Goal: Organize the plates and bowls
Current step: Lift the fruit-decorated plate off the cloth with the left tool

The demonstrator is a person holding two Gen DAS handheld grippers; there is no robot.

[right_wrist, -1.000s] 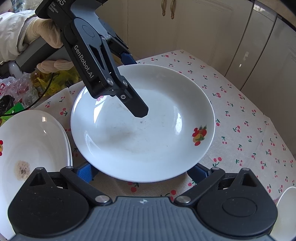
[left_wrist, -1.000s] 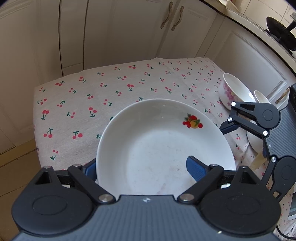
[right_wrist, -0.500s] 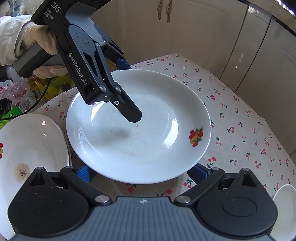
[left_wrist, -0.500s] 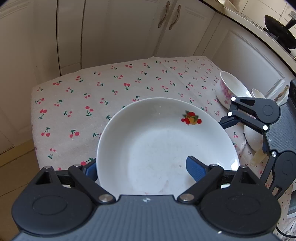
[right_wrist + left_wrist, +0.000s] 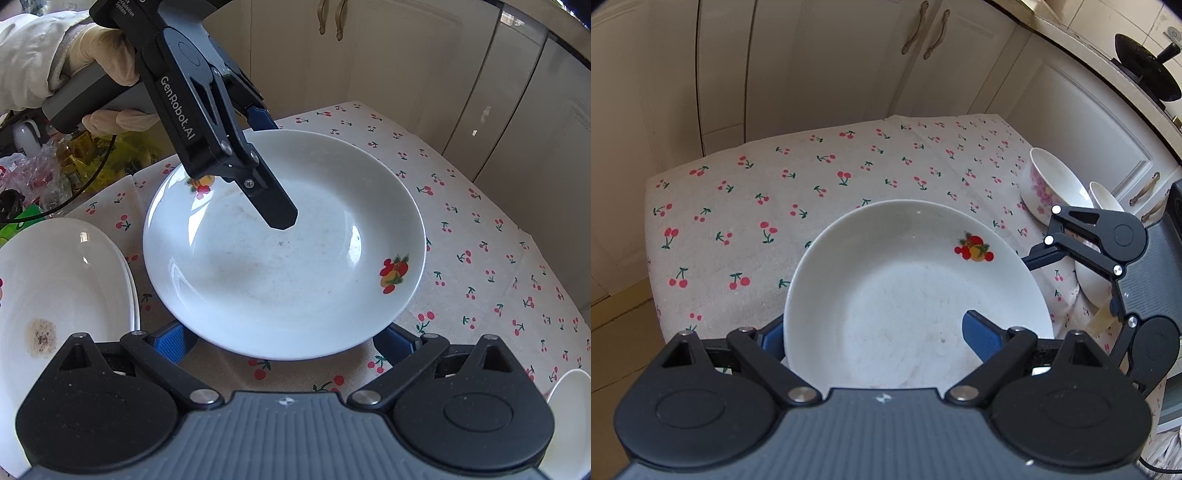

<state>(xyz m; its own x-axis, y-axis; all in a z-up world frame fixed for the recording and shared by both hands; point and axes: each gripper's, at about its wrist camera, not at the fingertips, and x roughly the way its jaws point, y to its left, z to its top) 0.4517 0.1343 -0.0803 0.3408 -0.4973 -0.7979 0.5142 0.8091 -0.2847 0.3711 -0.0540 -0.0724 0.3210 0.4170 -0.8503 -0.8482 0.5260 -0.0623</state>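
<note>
The right gripper (image 5: 282, 339) has its jaws spread wide, their blue tips tucked out of sight under the near rim of the white plate (image 5: 295, 266) and closed on nothing. The plate, printed with fruit, lies over the cherry-print cloth (image 5: 480, 236) on the surface. To the left of these jaws sits a stack of plates (image 5: 66, 288), the top one stained. Past the plate's middle, the left gripper (image 5: 271, 168), held by a gloved hand (image 5: 103, 48), straddles the far rim with jaws wide, one finger above the plate's well and one outside. A floral bowl (image 5: 1049, 184) stands beyond the right jaws.
</note>
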